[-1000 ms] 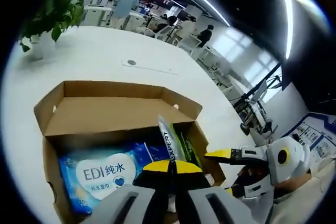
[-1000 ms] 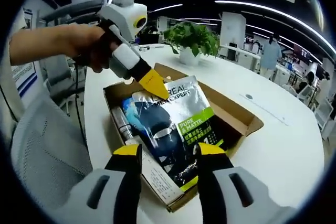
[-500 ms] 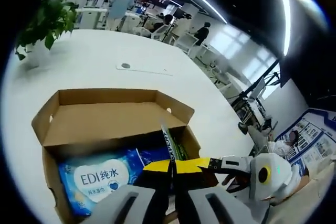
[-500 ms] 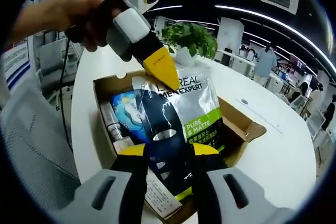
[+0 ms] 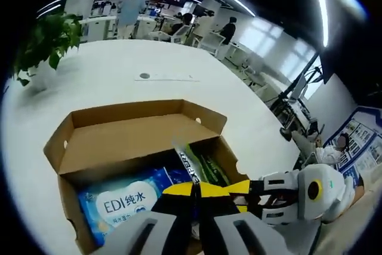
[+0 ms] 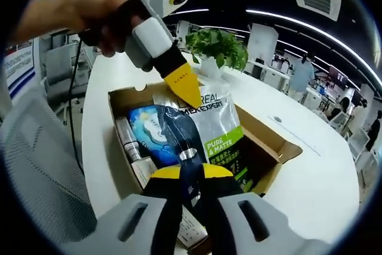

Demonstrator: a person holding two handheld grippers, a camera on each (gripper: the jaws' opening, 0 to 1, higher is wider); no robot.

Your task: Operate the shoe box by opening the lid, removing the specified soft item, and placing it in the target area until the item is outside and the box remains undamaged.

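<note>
Your shoe box (image 6: 271, 147) sits open on the bench (image 6: 325, 177), with the potted plant (image 6: 218, 49) behind it. Inside, the sachet (image 6: 218, 138) stands between both hand-held grippers, left (image 6: 186, 92) above, right (image 6: 191, 171) below; the wipes pack (image 6: 146, 132) lies beside it.

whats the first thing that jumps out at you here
The silver-and-green L'Oreal pouch stands up out of the open cardboard shoe box, pinched at its top edge by the left gripper and lower down by the right gripper. Beside it, in the box, lies a blue wipes pack.
</note>
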